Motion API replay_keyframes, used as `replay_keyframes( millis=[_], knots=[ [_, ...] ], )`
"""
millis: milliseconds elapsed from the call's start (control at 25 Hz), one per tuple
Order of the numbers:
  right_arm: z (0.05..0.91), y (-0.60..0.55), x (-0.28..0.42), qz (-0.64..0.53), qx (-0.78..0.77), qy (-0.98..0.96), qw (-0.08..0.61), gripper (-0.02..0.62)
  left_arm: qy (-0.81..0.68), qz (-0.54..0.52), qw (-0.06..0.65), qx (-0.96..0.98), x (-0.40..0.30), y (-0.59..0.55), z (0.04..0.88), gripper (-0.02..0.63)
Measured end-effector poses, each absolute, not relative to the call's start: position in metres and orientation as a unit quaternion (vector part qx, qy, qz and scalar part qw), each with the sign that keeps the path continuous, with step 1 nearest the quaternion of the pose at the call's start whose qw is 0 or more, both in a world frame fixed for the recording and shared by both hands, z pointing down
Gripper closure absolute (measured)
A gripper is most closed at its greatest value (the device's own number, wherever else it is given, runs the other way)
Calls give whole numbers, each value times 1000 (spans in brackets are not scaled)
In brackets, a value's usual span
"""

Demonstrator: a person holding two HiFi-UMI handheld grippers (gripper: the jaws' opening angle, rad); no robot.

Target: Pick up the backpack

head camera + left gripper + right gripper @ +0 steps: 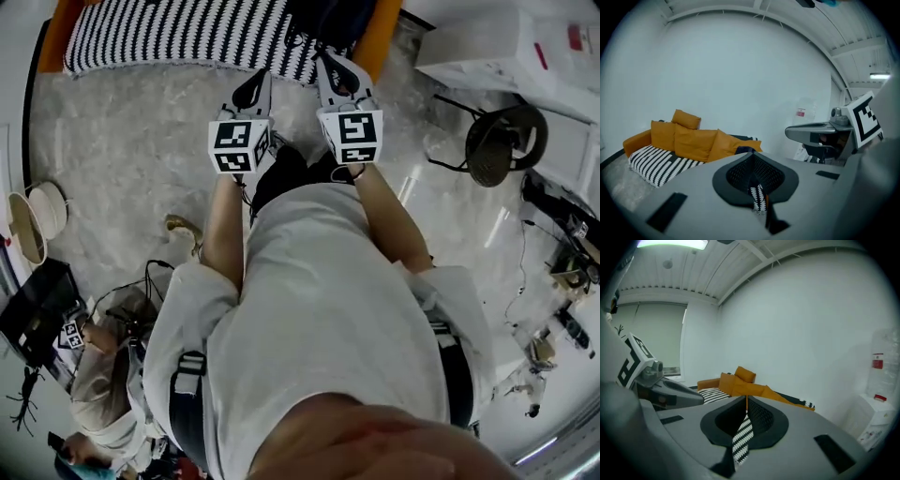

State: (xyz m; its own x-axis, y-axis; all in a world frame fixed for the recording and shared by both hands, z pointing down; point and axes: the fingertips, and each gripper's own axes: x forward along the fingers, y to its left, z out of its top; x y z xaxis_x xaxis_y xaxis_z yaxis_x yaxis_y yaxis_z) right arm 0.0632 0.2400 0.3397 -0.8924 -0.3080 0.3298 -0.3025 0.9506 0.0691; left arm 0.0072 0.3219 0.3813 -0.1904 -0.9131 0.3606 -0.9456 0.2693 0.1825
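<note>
Ahead of tongs: dark fabric backpack (323,17) on orange sofa (384,36). Looks like approach step; left tongs (253,92) & right tongs (337,77) together, empty. Next prob.: reach, open.

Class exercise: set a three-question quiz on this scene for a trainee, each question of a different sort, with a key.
1. True or false: the left tool has its jaws wide apart.
2. The cover on the orange sofa is: A striped, B plain, C dotted.
3. Fill in: the right tool holds ____.
Key: 1 false; 2 A; 3 nothing.
</note>
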Motion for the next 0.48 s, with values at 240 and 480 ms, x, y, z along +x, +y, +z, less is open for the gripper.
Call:
replay_keyframes(
  millis=[240,480],
  knots=[
    [339,211,46,-4,205,-961,187,551,-753,50,209,622,-19,317,383,594],
    [351,184,38,0,225,-957,181,551,-759,47,220,611,-39,312,394,594]
  ],
)
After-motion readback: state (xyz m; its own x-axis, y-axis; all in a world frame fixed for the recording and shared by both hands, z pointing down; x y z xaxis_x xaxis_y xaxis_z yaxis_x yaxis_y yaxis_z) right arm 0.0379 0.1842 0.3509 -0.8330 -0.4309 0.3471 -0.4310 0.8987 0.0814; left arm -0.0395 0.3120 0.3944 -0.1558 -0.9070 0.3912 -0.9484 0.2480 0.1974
